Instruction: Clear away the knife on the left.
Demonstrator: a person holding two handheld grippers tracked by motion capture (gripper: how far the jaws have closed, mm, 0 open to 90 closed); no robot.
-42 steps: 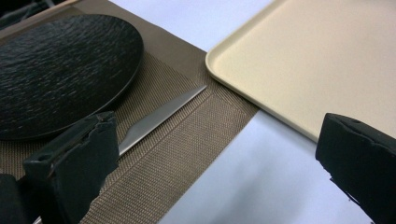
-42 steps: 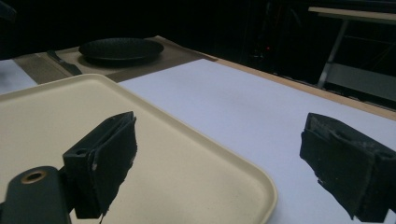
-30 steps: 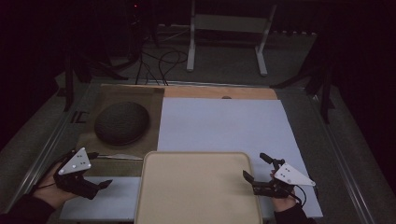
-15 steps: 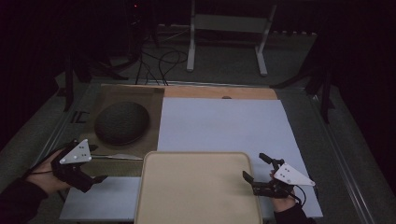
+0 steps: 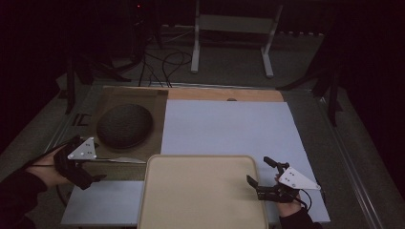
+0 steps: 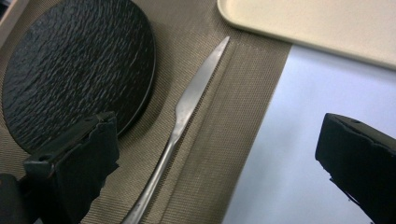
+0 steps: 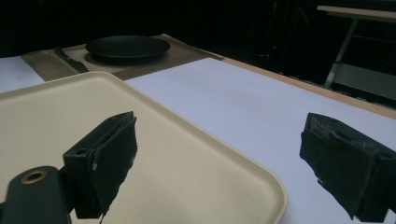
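Note:
A black round plate lies on a brown woven placemat. A silver knife rests on the mat beside the plate, its tip toward the beige tray. My left gripper hovers open over the knife's handle end, one jaw by the plate's rim, the other above the white sheet. My right gripper stands open and empty at the tray's right edge, one jaw over the tray.
A large white sheet covers the table's middle and right. The wooden far edge borders it. Beyond the table, a metal stand and cables sit on the dark floor.
My left gripper has moved forward from the near-left corner onto the placemat, over the knife. The right gripper has hardly shifted.

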